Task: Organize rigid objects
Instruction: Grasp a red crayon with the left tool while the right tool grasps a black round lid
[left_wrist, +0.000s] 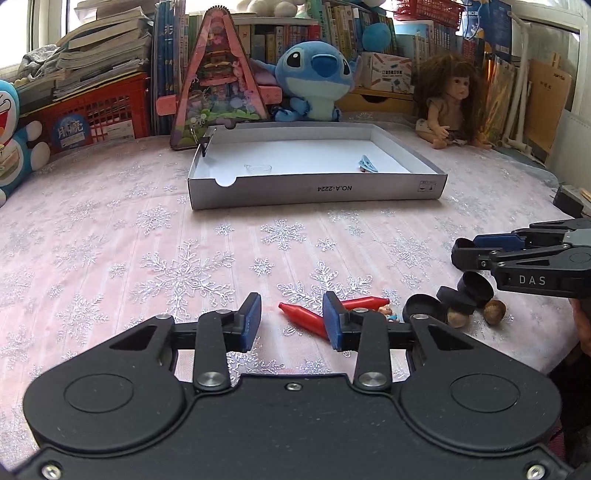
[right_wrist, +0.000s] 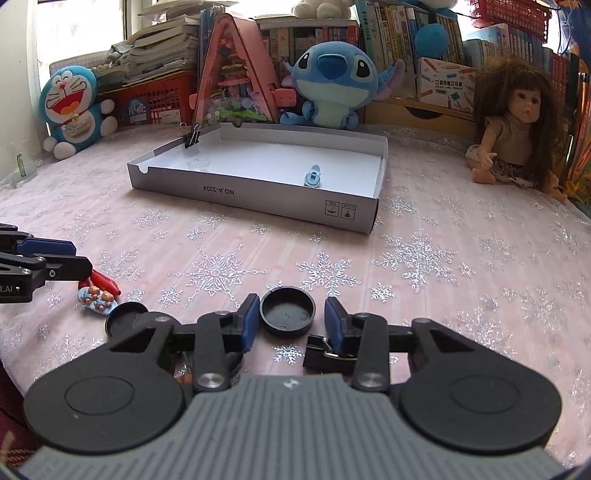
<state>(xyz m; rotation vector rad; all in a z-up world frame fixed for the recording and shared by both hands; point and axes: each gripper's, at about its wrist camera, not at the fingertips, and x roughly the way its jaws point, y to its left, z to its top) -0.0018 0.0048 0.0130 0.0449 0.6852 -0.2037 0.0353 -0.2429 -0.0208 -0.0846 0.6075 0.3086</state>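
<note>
A pink snowflake-patterned surface (left_wrist: 110, 229) carries a shallow box (left_wrist: 317, 190), 2 red crayons (left_wrist: 303, 317), black caps (right_wrist: 287, 312), a doll (right_wrist: 517, 133) and plush toys (right_wrist: 332, 85).

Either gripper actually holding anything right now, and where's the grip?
Nothing held. The left gripper pads are empty, red crayon beyond. The right gripper straddles the black cap, with gaps at both pads.

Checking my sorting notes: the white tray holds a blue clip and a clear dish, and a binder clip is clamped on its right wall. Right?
Not quite. The binder clip is clamped on the left wall of the tray, as the right wrist view shows. The blue clip and clear dish do lie inside.
</note>
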